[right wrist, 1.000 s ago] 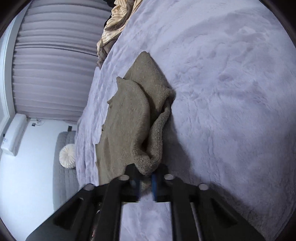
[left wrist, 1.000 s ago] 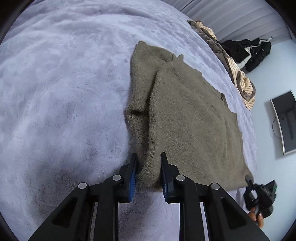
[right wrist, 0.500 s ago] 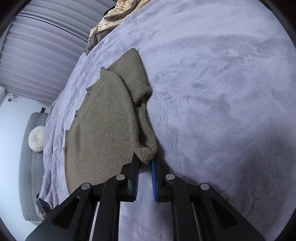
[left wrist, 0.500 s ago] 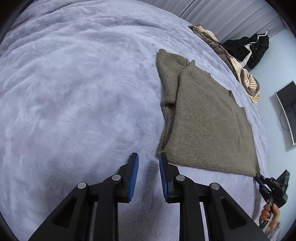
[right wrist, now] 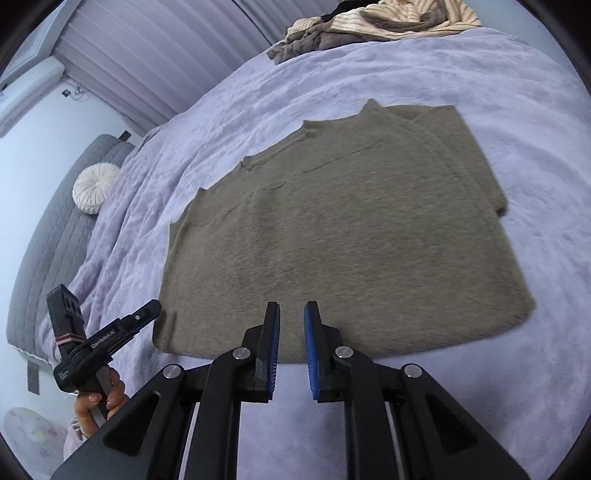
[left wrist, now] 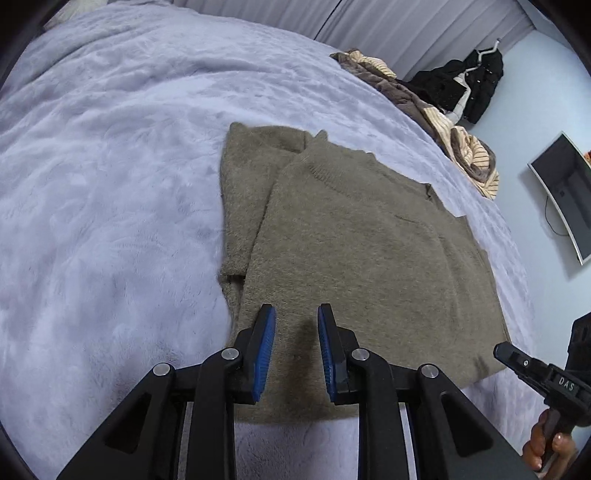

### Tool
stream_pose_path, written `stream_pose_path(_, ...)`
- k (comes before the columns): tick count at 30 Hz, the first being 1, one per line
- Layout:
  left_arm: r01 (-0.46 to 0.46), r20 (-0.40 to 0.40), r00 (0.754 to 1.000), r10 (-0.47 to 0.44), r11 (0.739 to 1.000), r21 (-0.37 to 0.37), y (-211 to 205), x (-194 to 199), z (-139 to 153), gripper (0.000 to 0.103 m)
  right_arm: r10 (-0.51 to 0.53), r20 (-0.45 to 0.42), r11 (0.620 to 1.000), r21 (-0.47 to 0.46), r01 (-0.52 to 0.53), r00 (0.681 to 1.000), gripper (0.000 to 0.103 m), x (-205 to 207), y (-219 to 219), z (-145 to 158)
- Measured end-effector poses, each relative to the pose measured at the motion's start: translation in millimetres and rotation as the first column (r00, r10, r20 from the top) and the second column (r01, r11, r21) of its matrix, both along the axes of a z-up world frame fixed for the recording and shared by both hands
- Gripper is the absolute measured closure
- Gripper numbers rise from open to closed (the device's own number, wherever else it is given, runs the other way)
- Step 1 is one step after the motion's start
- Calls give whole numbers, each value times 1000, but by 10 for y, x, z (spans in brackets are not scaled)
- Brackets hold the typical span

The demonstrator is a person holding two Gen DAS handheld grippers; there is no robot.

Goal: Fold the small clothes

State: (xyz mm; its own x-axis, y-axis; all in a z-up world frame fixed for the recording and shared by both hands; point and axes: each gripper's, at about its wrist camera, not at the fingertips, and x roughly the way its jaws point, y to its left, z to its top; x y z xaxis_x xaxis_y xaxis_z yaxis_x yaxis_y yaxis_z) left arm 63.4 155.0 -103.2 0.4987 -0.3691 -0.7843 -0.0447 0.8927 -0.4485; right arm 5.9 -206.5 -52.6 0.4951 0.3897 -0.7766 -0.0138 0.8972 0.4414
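Sweater (left wrist: 354, 258), olive-brown knit, lies flat on the lavender plush blanket (left wrist: 110, 192), one sleeve folded in along its side. Left gripper (left wrist: 296, 350) hangs over the hem, blue pads slightly apart, nothing pinched between them. Right gripper (right wrist: 291, 347) sits at the opposite part of the hem, pads narrowly parted and empty. Striped and brown laundry pile (right wrist: 373, 26) rests at the far blanket edge, well apart from the sweater.
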Motion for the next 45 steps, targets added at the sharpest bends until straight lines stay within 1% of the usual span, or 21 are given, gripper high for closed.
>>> stream_pose_path(2, -31, -28, 999, 28, 996, -90, 135, 2, -154, 79, 22, -11, 999, -45, -22, 1000, 88, 30, 144, -69)
stream_pose_path(3, -42, -32, 999, 38, 989, -143, 221, -20, -205, 79, 26, -27, 998, -52, -28, 999, 88, 56, 179, -121)
stream_pose_path(4, -43, -33, 999, 38, 985, -168, 267, -38, -215, 79, 25, -52, 998, -55, -28, 998, 88, 72, 187, -188)
stream_pose_path(5, -41, -34, 999, 35, 984, -174, 290, -56, -206, 79, 19, -80, 998, -55, -23, 997, 88, 77, 172, -270)
stream_pose_path(6, -35, -34, 999, 30, 985, -169, 298, -68, -174, 79, 7, -99, 999, -46, -11, 995, 90, 73, 133, -347)
stream_pose_path(8, -17, -11, 1000, 15, 990, -137, 276, -70, -54, 79, -13, -106, 1000, 4, 14, 994, 90, 62, 42, -434)
stream_pose_path(10, 12, 42, 999, -8, 996, -89, 220, 10, 98, 79, -19, -101, 999, 25, 21, 995, 90, 56, 11, -460)
stream_pose_path(12, 27, 63, 998, -23, 997, -74, 142, 220, 196, 79, -8, -92, 1000, -1, 8, 996, 90, 50, 48, -453)
stream_pose_path(14, 38, 72, 997, -32, 996, -86, 81, 458, 243, 79, 6, -82, 999, -42, -9, 997, 90, 41, 110, -435)
stream_pose_path(16, 43, 91, 995, -36, 996, -77, -3, 752, 269, 79, 17, -76, 997, -68, -22, 997, 89, 38, 147, -425)
stream_pose_path(18, 45, 83, 996, -38, 995, -89, -44, 989, 218, 79, 24, -72, 997, -71, -29, 997, 89, 27, 145, -422)
stream_pose_path(19, 38, 60, 998, -32, 994, -101, -50, 1119, 142, 79, 24, -73, 998, -64, -29, 997, 89, 24, 138, -423)
stream_pose_path(21, 11, 3, 1000, -11, 996, -90, -28, 1283, -38, 79, 21, -79, 999, -39, -25, 997, 89, 24, 101, -435)
stream_pose_path(22, 7, -17, 1000, -8, 994, -105, 16, 1321, -139, 79, 20, -81, 999, -29, -23, 997, 89, 21, 90, -439)
stream_pose_path(24, 5, -12, 1000, -7, 987, -158, 85, 1297, -189, 79, 21, -84, 1000, -17, -22, 996, 89, 23, 76, -447)
stream_pose_path(27, -11, -18, 1000, 9, 987, -159, 188, 1192, -143, 79, 27, -83, 999, -27, -30, 996, 89, 29, 90, -451)
stream_pose_path(30, -37, -32, 999, 35, 998, -59, 240, 1058, -50, 79, 28, -85, 999, -31, -31, 996, 89, 53, 101, -461)
stream_pose_path(33, -33, -38, 999, 31, 998, -61, 275, 891, 9, 79, 20, -81, 999, -31, -23, 997, 89, 38, 105, -459)
stream_pose_path(38, -37, -14, 999, 37, 999, 12, 280, 534, 178, 78, 10, -77, 999, -46, -14, 997, 89, 5, 121, -423)
stream_pose_path(43, -29, -10, 1000, 29, 998, 62, 281, 245, 244, 78, 7, -82, 998, -67, -12, 997, 89, -31, 138, -353)
stream_pose_path(45, -29, -17, 999, 31, 995, 94, 271, 158, 238, 32, -1, -84, 998, -68, -5, 996, 89, -51, 132, -323)
